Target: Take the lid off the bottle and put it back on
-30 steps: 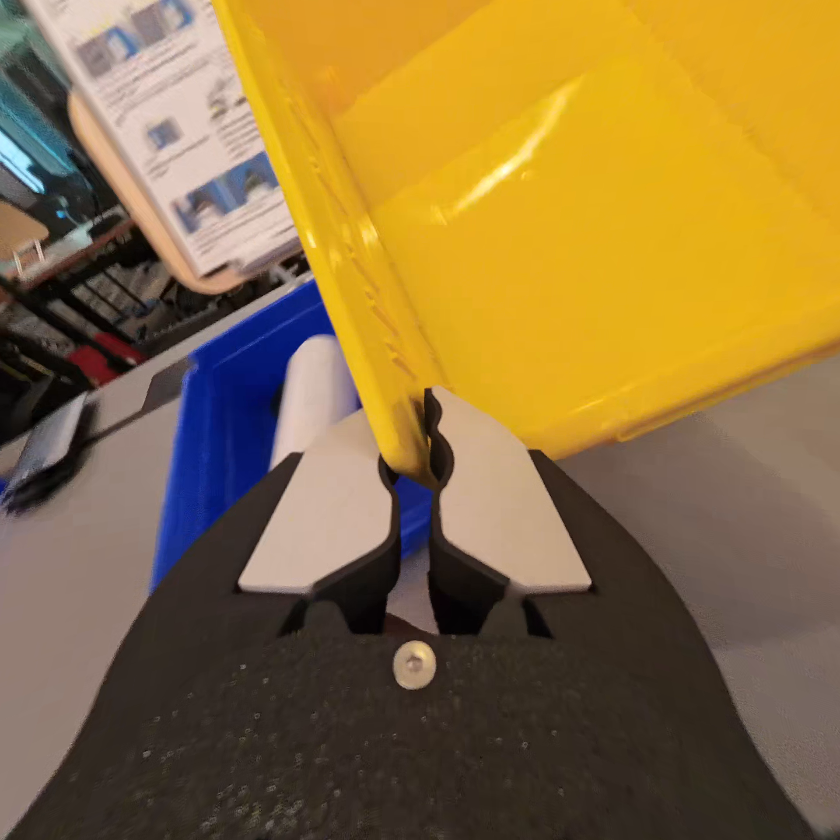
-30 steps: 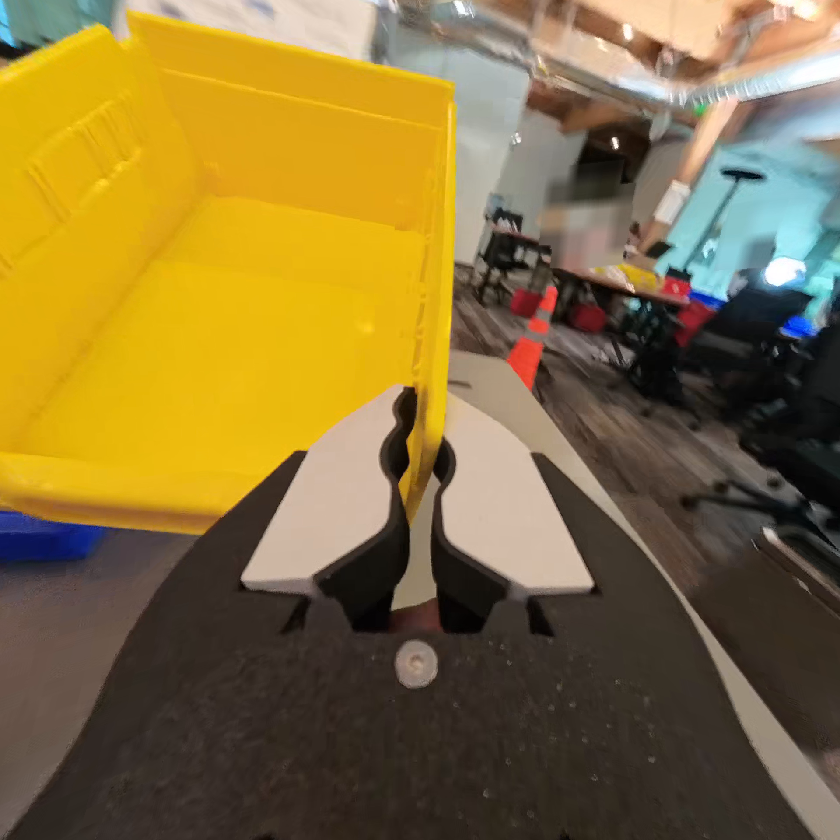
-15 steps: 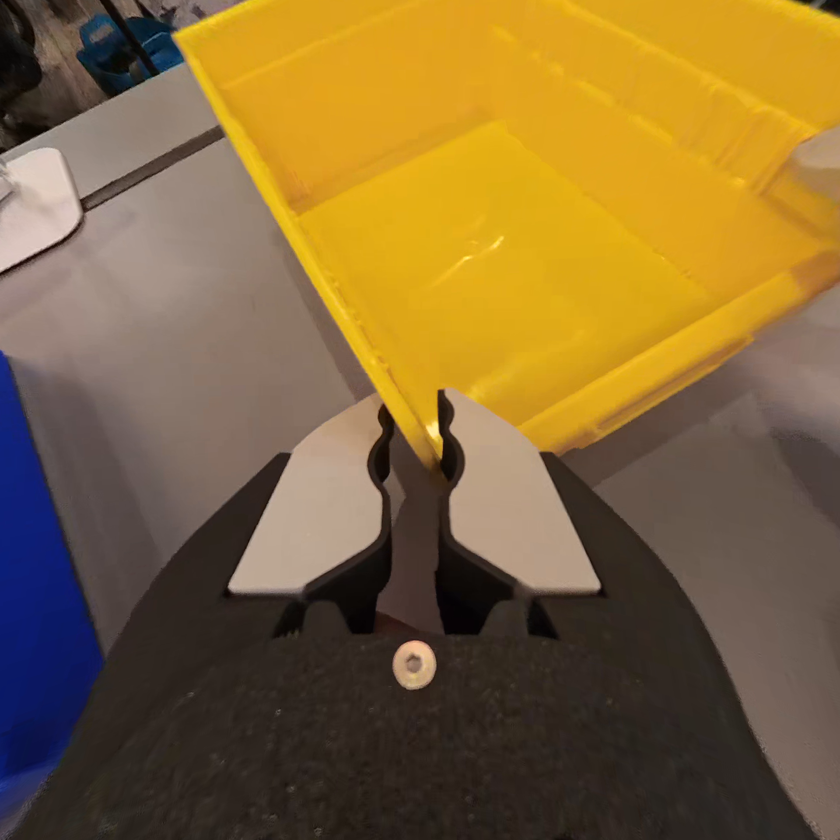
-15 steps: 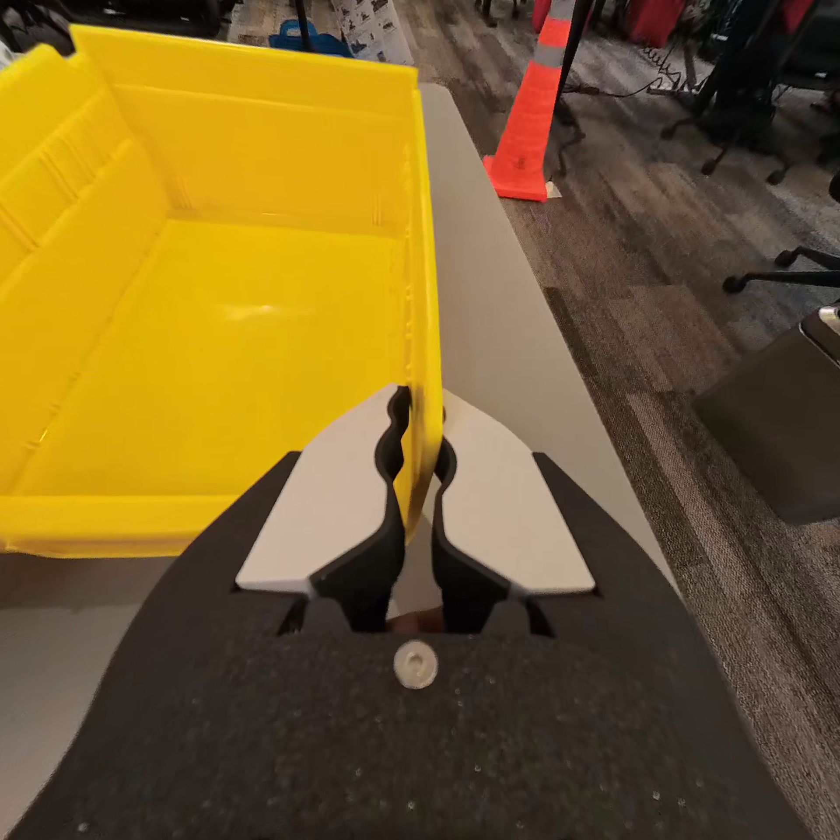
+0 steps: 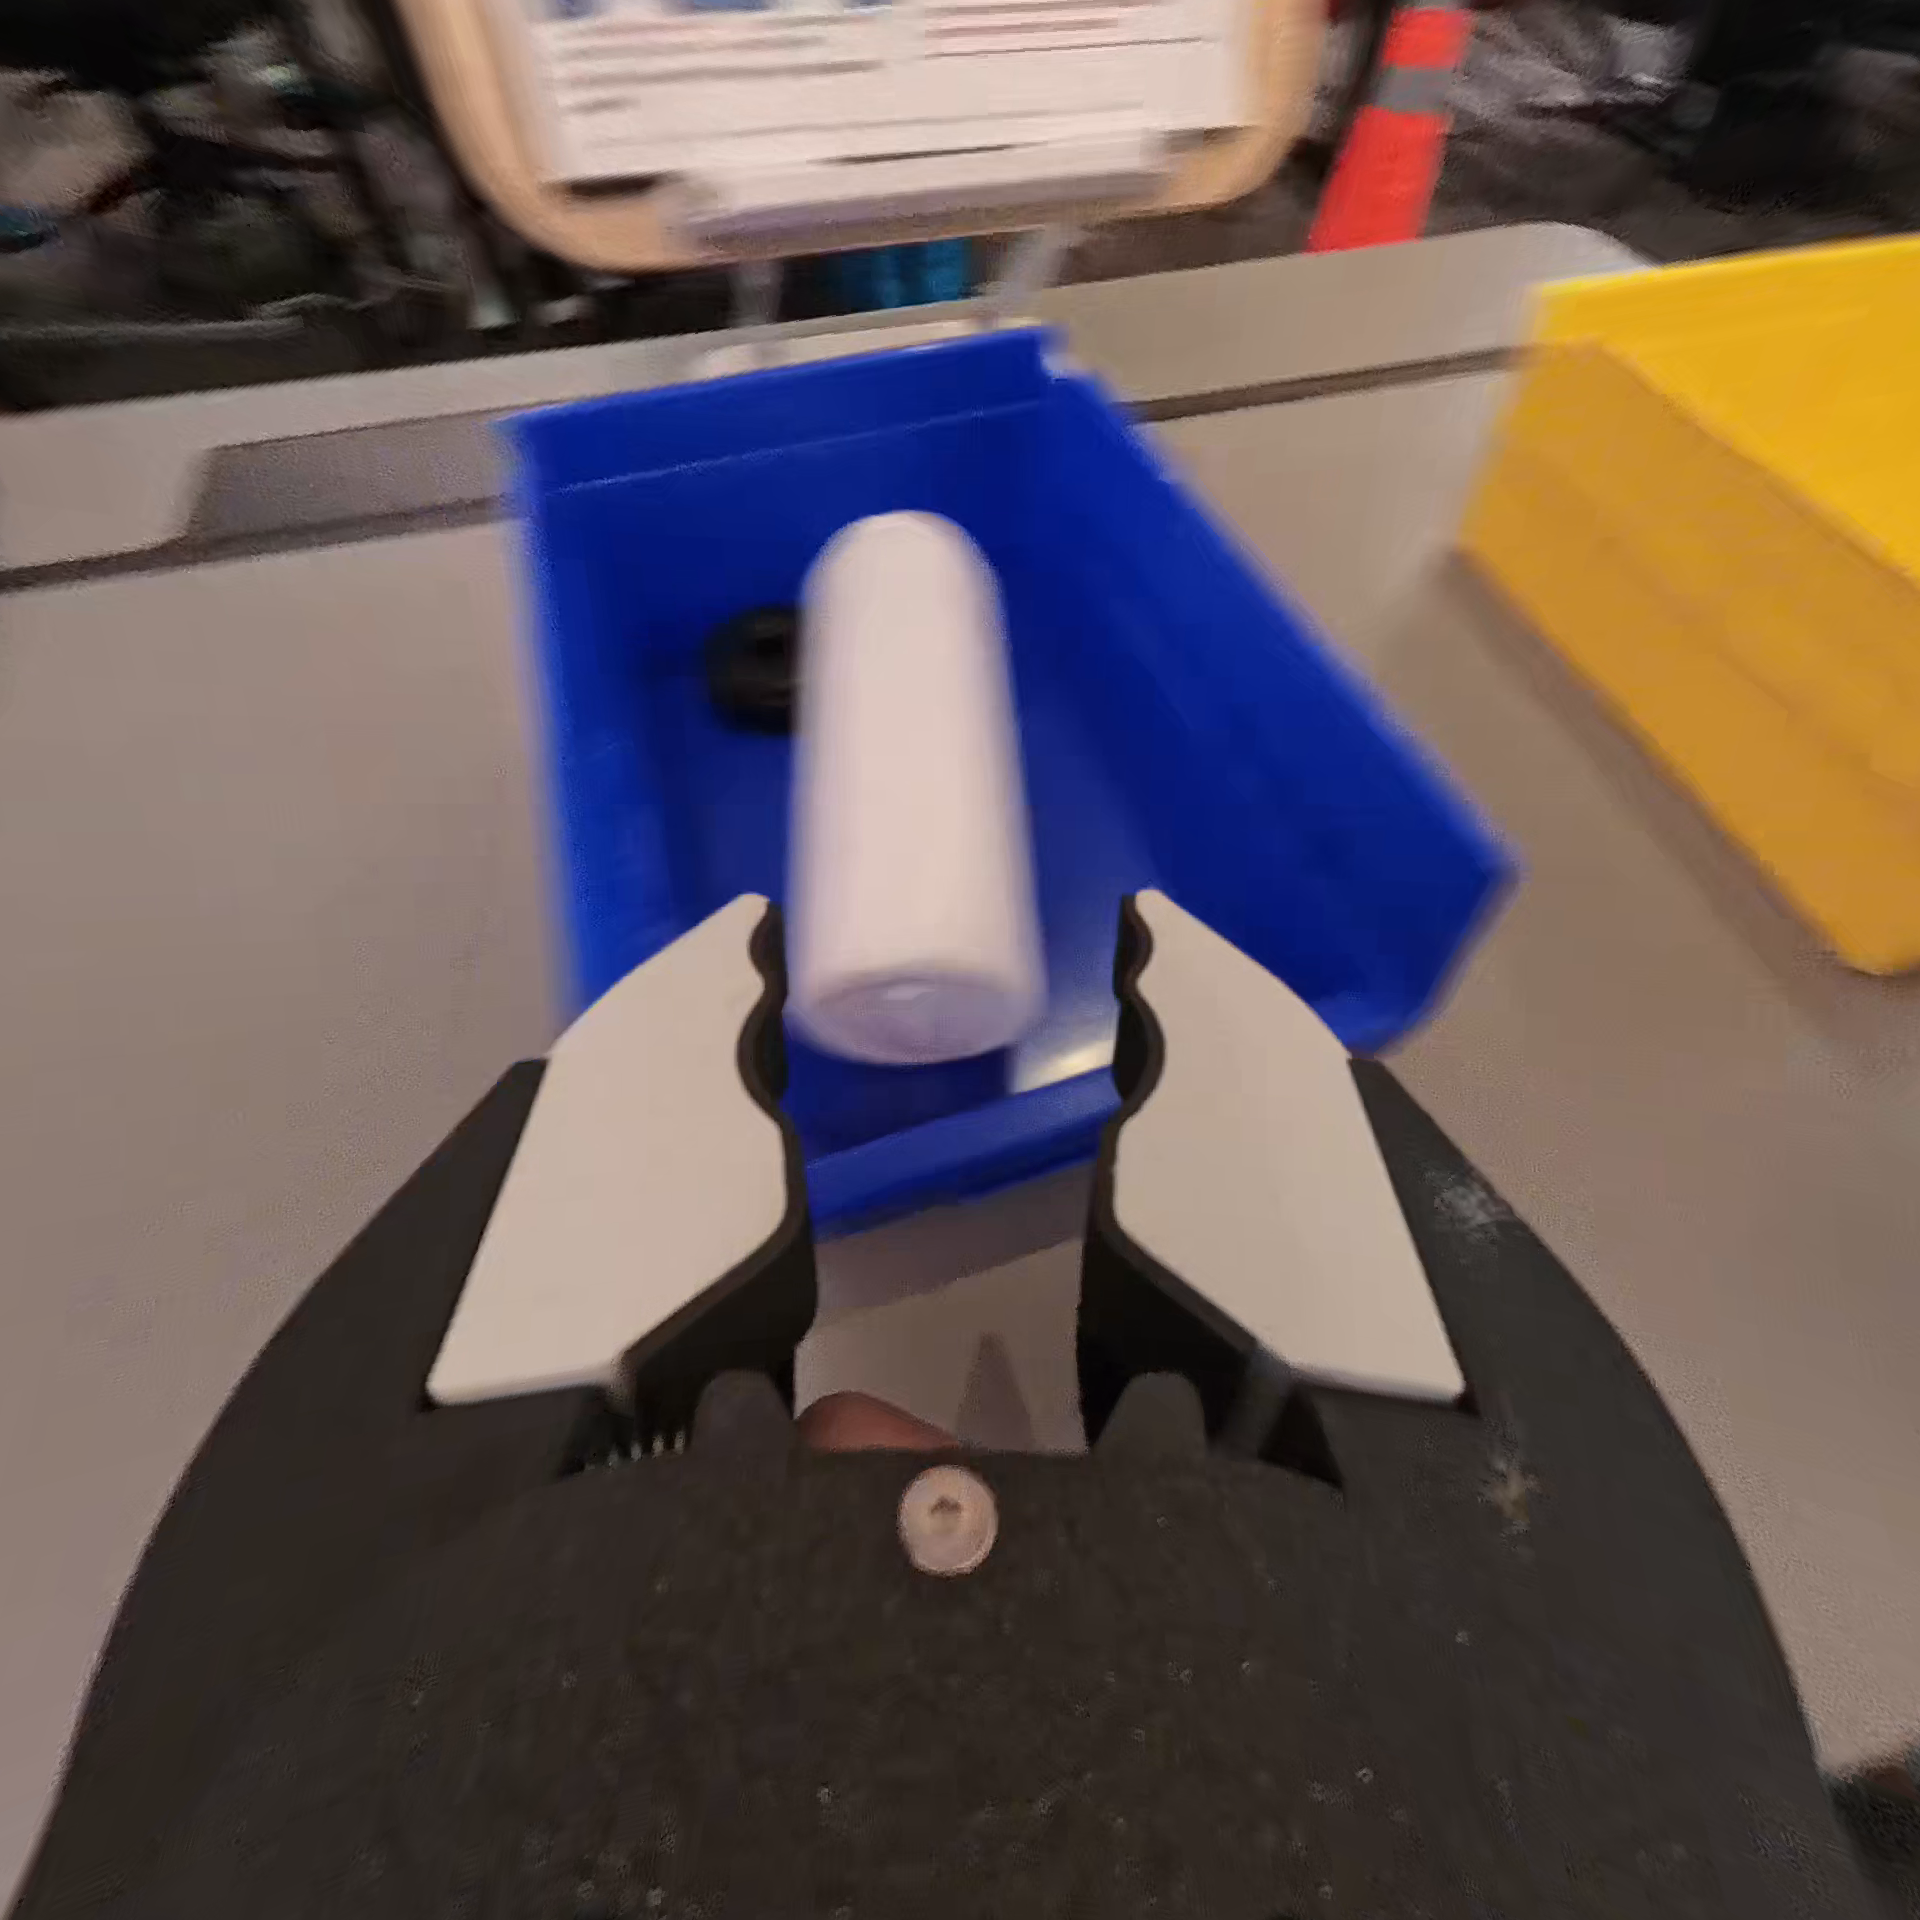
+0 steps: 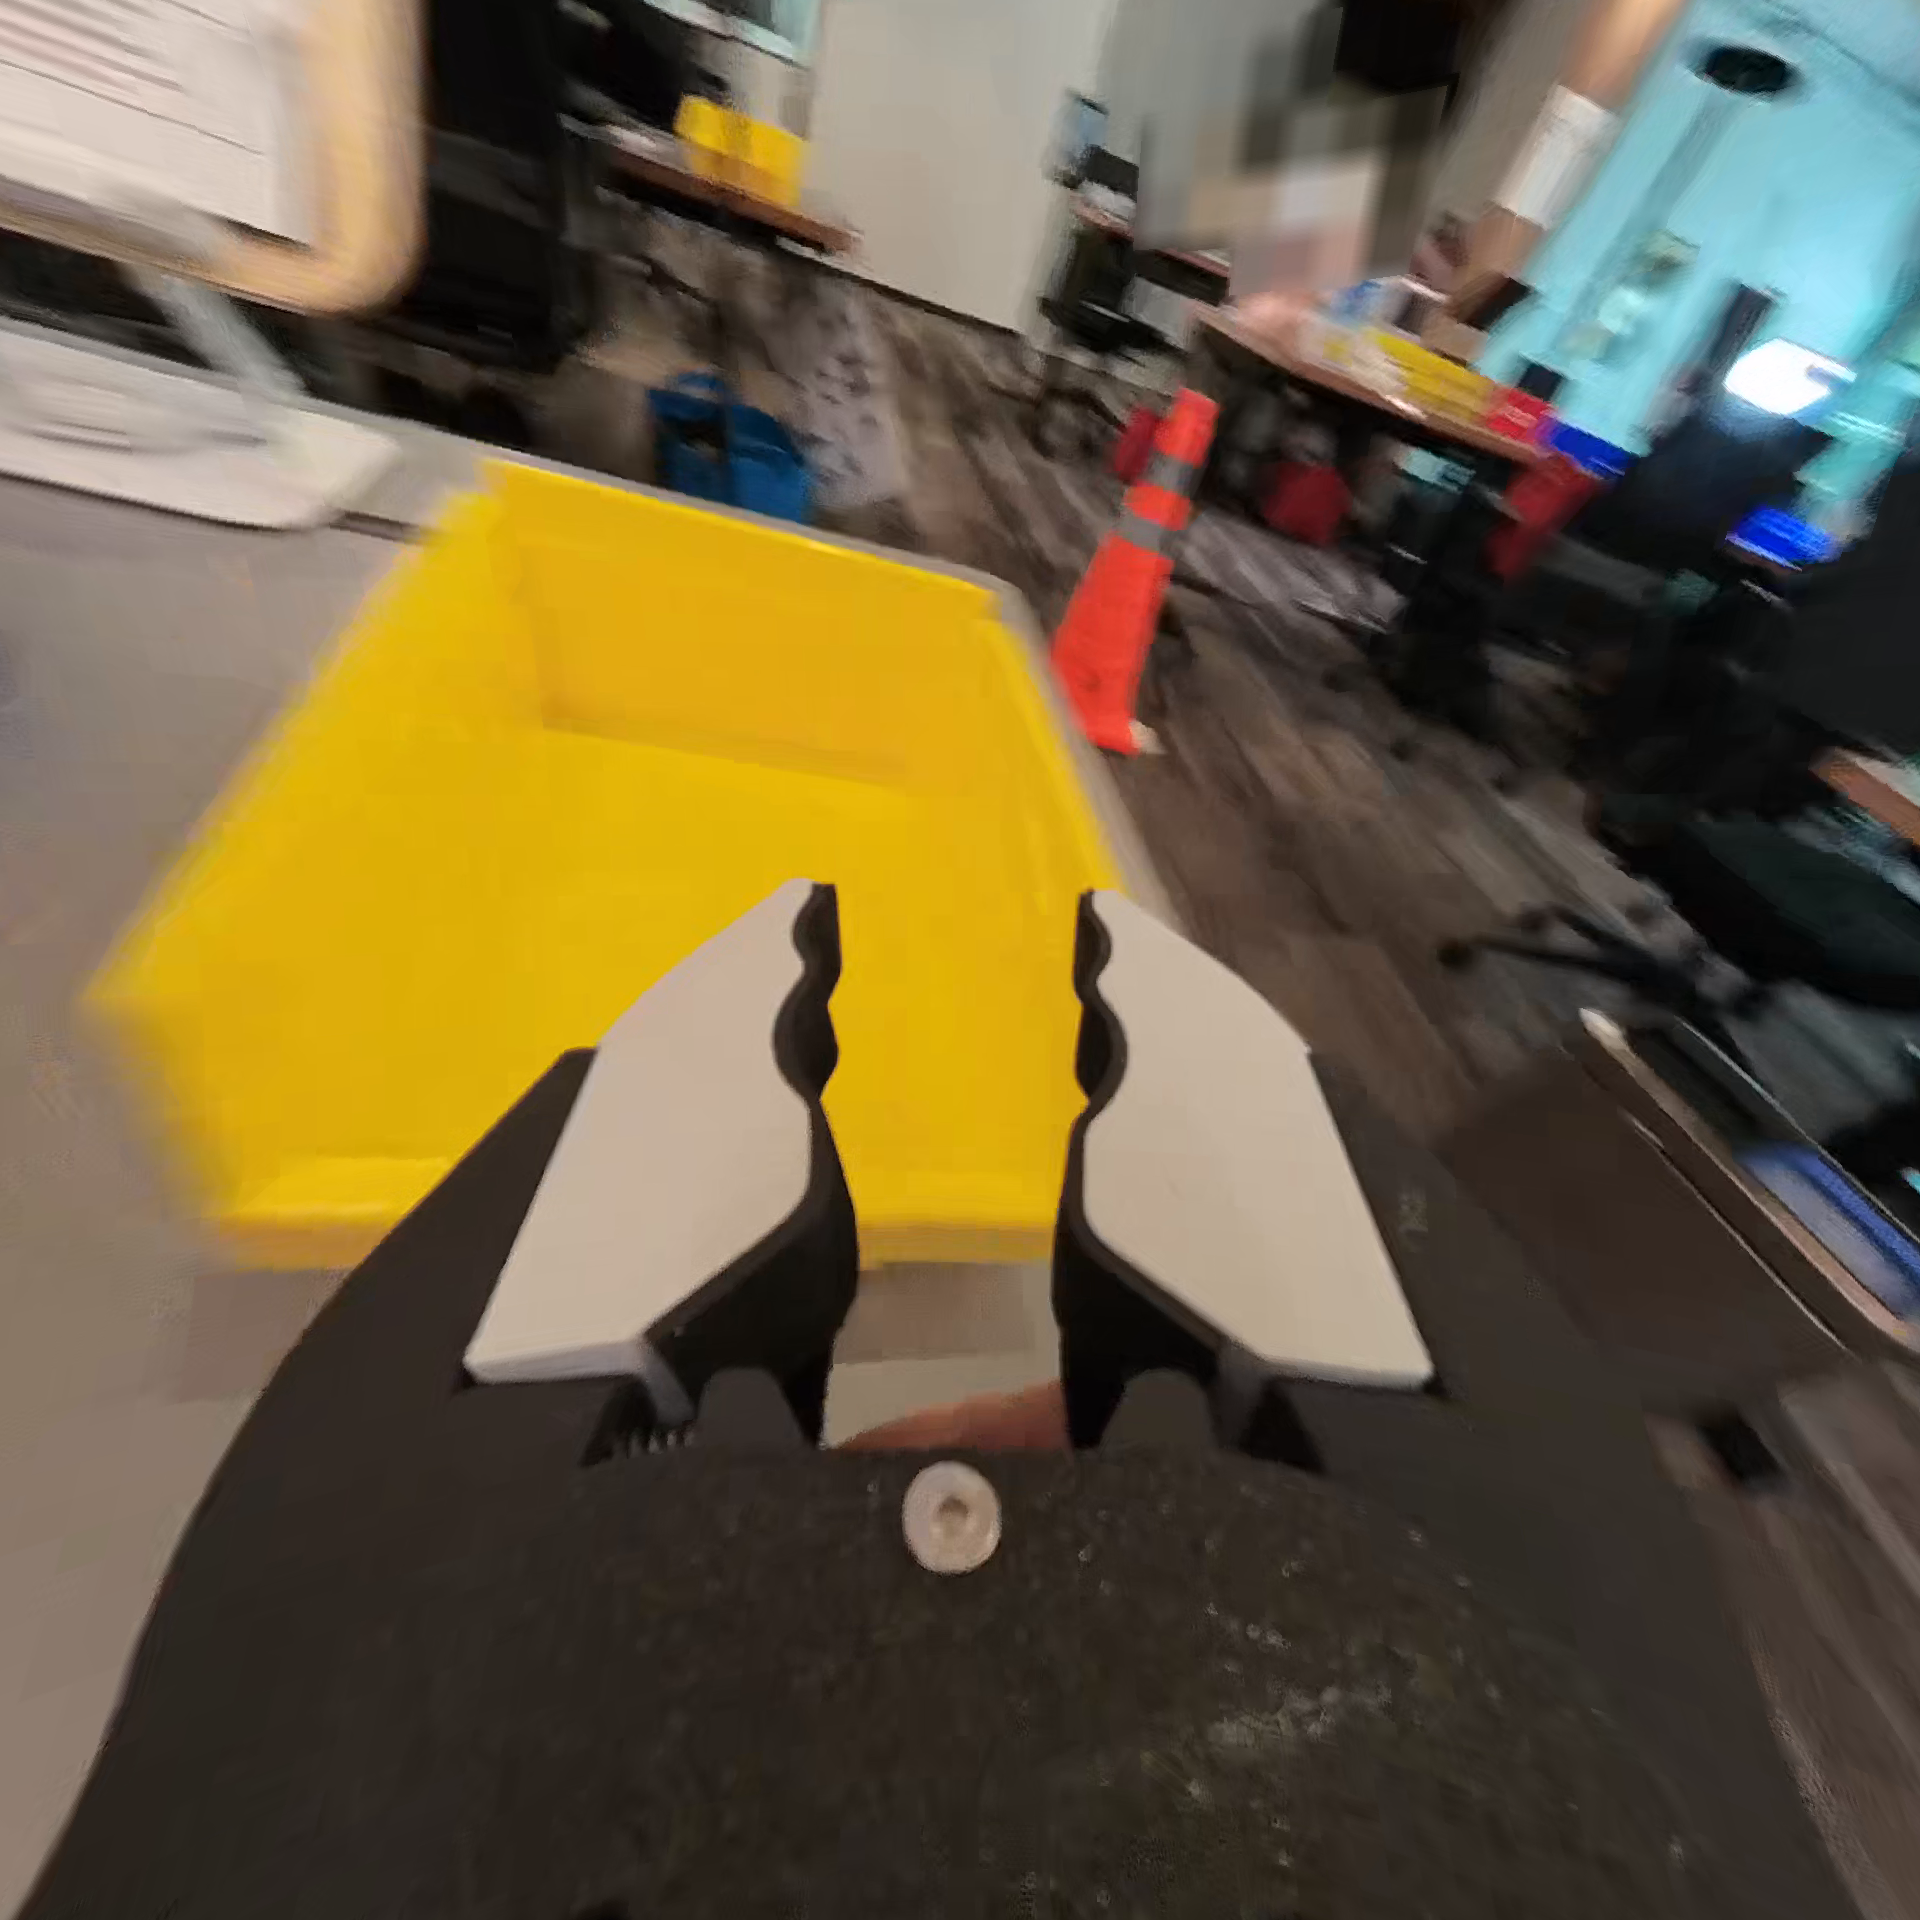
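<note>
Both grippers have let go of the yellow bin (image 6: 582,883), which now sits on the table (image 5: 260,831). The left gripper (image 5: 945,914) is spread, empty, facing the blue bin (image 5: 1247,727); the white bottle (image 5: 904,790) lies inside it beside a black lid (image 5: 753,665). The right gripper (image 6: 956,904) is spread over the yellow bin, right of the blue one.

right tongs (image 6: 954,914) gape empty before a yellow bin (image 6: 436,935) on the table (image 6: 125,644).
</note>
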Tool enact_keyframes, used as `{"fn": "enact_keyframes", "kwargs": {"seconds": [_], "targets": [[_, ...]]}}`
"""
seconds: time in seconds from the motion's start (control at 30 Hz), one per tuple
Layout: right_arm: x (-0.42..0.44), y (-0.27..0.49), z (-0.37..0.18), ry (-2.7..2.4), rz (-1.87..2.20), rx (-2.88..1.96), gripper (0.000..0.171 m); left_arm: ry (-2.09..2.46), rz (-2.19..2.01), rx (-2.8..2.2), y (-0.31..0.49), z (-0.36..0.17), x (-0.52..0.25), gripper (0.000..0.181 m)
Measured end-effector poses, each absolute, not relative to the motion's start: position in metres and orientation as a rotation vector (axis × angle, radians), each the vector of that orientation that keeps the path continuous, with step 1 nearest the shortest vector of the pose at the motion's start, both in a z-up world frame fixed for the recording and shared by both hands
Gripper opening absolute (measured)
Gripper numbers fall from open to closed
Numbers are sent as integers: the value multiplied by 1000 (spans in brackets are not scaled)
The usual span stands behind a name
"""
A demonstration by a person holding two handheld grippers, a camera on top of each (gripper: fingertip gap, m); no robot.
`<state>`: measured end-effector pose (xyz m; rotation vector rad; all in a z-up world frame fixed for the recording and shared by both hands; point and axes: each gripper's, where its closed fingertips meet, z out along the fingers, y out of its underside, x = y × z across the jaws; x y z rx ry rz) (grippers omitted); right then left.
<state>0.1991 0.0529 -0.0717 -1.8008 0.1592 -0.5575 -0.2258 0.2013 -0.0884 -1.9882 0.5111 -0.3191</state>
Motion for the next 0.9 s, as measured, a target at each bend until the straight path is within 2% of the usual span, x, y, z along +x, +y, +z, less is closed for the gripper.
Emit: {"fn": "enact_keyframes", "kwargs": {"seconds": [0.1,0.17,0.23,0.3,0.37,0.4,0.47,0.6,0.8,0.9], "targets": [[60,97,-80,-94,-169,-1858,42,294,-378,-2014,221,-105,-284,59],[-33,116,-103,-167,147,-1916,54,286,-379,-2095,230,-132,-295,60],[-74,136,-134,-99,236,-2002,73,344,-424,-2159,231,-151,-285,62],[-91,155,-153,-17,256,-2054,71,387,-426,-2137,235,-155,-276,57],[-92,171,-165,68,217,-2074,59,438,-363,-2107,242,-156,-273,36],[-95,177,-170,76,215,-2088,47,441,-332,-2108,246,-157,-275,13],[-103,184,-175,71,205,-2116,8,422,-318,-2119,252,-157,-281,5],[-120,193,-162,37,-47,-2052,5,389,-317,-2140,262,-150,-306,4],[-208,233,-136,0,51,-1970,5,295,-181,-2050,289,-118,-402,4],[-258,248,-136,-34,118,-1992,5,276,-150,-2055,297,-118,-452,4]]}}
